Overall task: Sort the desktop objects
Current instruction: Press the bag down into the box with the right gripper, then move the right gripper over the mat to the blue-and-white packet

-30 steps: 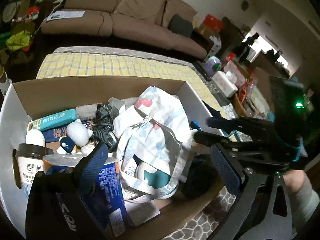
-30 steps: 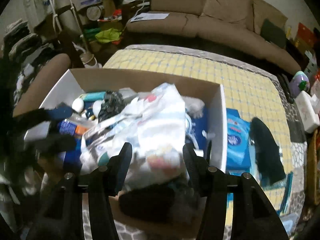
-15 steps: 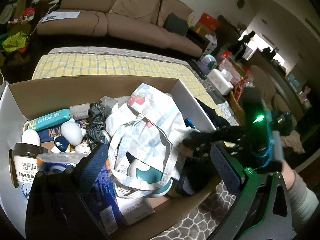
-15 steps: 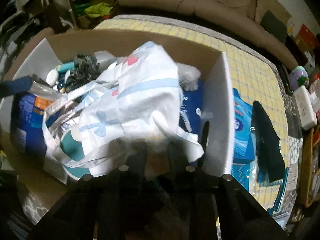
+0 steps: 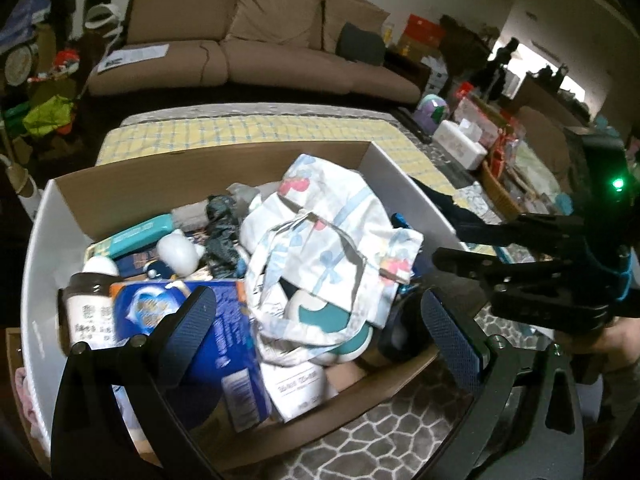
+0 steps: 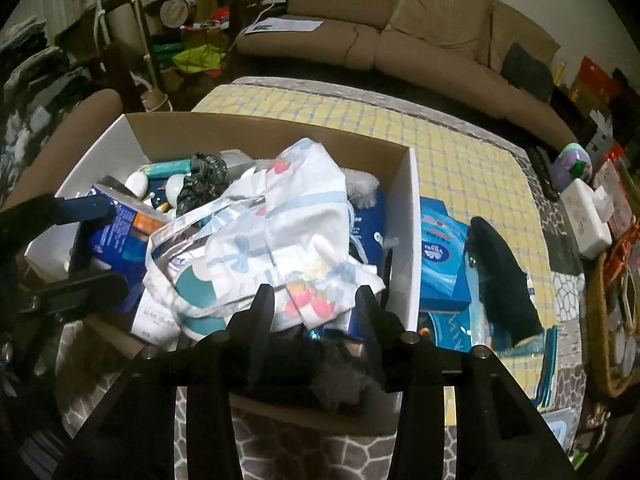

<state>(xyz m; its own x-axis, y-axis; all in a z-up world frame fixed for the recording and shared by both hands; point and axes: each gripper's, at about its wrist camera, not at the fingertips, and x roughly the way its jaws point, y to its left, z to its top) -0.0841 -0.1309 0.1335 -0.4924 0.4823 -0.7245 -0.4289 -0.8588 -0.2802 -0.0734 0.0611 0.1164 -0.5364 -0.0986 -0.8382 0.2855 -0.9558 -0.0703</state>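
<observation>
An open cardboard box is crammed with things. A white tote bag printed with bows and strawberries lies on top. A blue packet and a brown-lidded cup sit at the left end. My left gripper hangs open over the box, with the blue packet under its left finger. My right gripper hovers at the box's near right corner. Its jaws are opening and its pads press on nothing. The bag's strawberry corner and a blurred dark thing lie below.
Blue tissue packs and a dark cloth lie right of the box on the yellow checked cloth. A white tissue box and a wicker basket stand further right. A brown sofa is behind.
The right gripper dipped close over the bag with its fingers nearly together, then drew back and spread them again. The left gripper shifted a little and stayed open.
</observation>
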